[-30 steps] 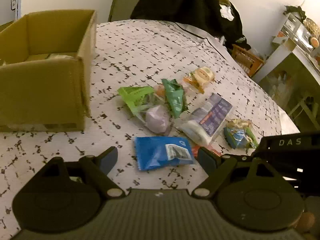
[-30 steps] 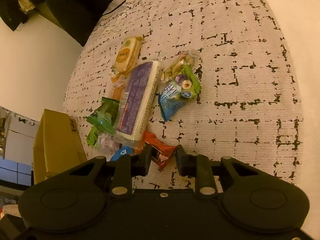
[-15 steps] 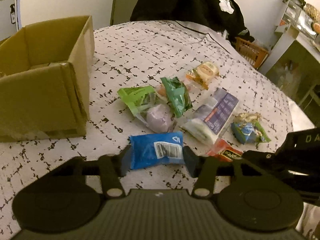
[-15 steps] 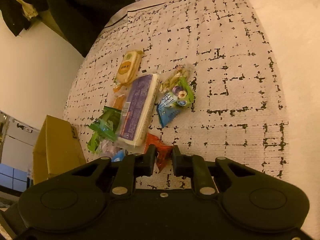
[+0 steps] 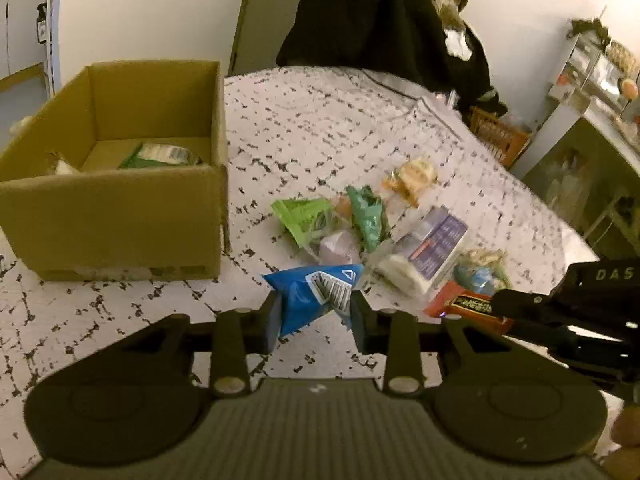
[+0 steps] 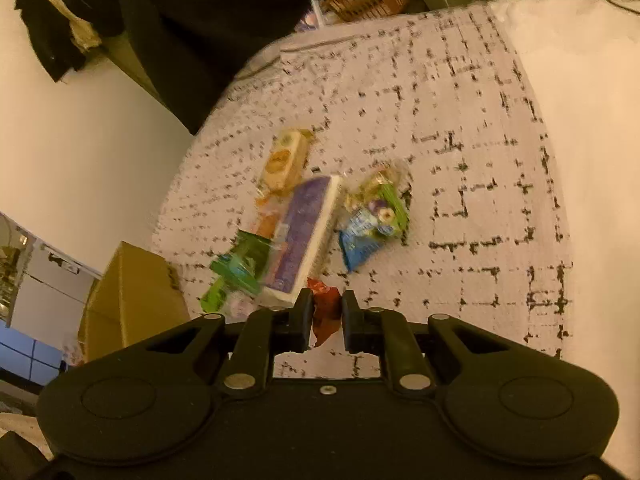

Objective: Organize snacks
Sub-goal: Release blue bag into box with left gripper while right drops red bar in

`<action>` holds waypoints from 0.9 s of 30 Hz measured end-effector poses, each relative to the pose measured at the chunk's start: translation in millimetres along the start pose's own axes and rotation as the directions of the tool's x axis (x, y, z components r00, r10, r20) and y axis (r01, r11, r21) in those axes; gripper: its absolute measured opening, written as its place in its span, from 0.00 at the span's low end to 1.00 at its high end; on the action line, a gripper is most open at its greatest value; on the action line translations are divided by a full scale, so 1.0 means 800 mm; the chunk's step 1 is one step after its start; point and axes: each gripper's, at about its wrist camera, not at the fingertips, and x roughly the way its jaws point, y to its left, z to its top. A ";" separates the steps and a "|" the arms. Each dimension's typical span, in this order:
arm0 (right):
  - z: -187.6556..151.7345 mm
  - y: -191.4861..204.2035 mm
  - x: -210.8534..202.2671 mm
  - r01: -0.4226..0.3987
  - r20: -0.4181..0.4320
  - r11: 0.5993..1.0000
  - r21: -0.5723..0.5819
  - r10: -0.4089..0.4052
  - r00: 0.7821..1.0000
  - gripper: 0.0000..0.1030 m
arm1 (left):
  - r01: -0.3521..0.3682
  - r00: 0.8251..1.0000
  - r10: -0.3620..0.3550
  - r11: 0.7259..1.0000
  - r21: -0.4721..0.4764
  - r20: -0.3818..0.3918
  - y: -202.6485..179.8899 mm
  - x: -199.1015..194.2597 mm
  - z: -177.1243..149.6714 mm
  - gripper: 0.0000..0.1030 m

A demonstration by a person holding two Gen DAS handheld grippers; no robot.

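My left gripper (image 5: 314, 314) is shut on a blue snack packet (image 5: 316, 294) and holds it lifted above the patterned tablecloth. My right gripper (image 6: 325, 318) is shut on a red-orange snack packet (image 6: 324, 312), which also shows in the left wrist view (image 5: 466, 306) with the right gripper (image 5: 520, 312). Loose snacks lie in a cluster: a light green packet (image 5: 304, 216), a dark green packet (image 5: 368, 216), a purple box pack (image 5: 428, 248), a blue-green nut packet (image 6: 372, 220) and a tan biscuit pack (image 6: 284, 162). An open cardboard box (image 5: 120, 208) stands at the left.
The box holds a green-white packet (image 5: 160, 156). A dark coat (image 5: 380, 20) hangs beyond the table's far edge. Shelving (image 5: 592, 92) and an orange basket (image 5: 496, 136) stand to the right. The table's round edge (image 5: 576, 236) runs close behind the snacks.
My left gripper closed on the blue packet and lifted it off the cloth. My right gripper closed on the red-orange packet and raised it. Both cameras have risen, so the box's inside shows.
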 end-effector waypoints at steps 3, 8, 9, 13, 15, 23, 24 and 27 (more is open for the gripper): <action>0.000 0.008 -0.007 -0.025 0.026 0.999 -0.027 0.025 0.999 0.14 | 0.010 1.000 -0.010 1.000 0.004 0.028 0.001 -0.018 0.004 0.32; 0.001 0.022 -0.018 -0.080 0.068 0.994 -0.079 0.085 0.994 0.14 | 0.014 0.996 -0.015 1.000 0.015 0.086 0.004 -0.044 0.015 0.32; 0.001 0.025 -0.021 -0.089 0.075 0.992 -0.089 0.096 0.993 0.14 | 0.015 0.995 -0.016 1.000 0.009 0.094 0.006 -0.049 0.018 0.32; 0.001 0.034 -0.026 -0.128 0.099 0.985 -0.113 0.140 0.985 0.14 | 0.020 0.991 -0.020 1.000 0.001 0.135 0.013 -0.072 0.031 0.32; 0.001 0.040 -0.027 -0.148 0.109 0.980 -0.132 0.163 0.981 0.14 | 0.027 0.987 -0.025 1.000 -0.011 0.158 0.018 -0.085 0.039 0.32; 0.002 0.081 -0.028 -0.243 0.131 0.945 -0.220 0.276 0.952 0.14 | 0.023 0.967 -0.010 0.999 -0.049 0.256 0.044 -0.122 0.070 0.32; 0.002 0.086 -0.028 -0.251 0.133 0.940 -0.231 0.286 0.949 0.14 | 0.017 0.964 -0.002 0.999 -0.052 0.265 0.049 -0.124 0.074 0.32; 0.001 0.102 -0.026 -0.270 0.135 0.926 -0.263 0.312 0.940 0.14 | 0.002 0.960 0.015 0.998 -0.060 0.279 0.060 -0.128 0.083 0.32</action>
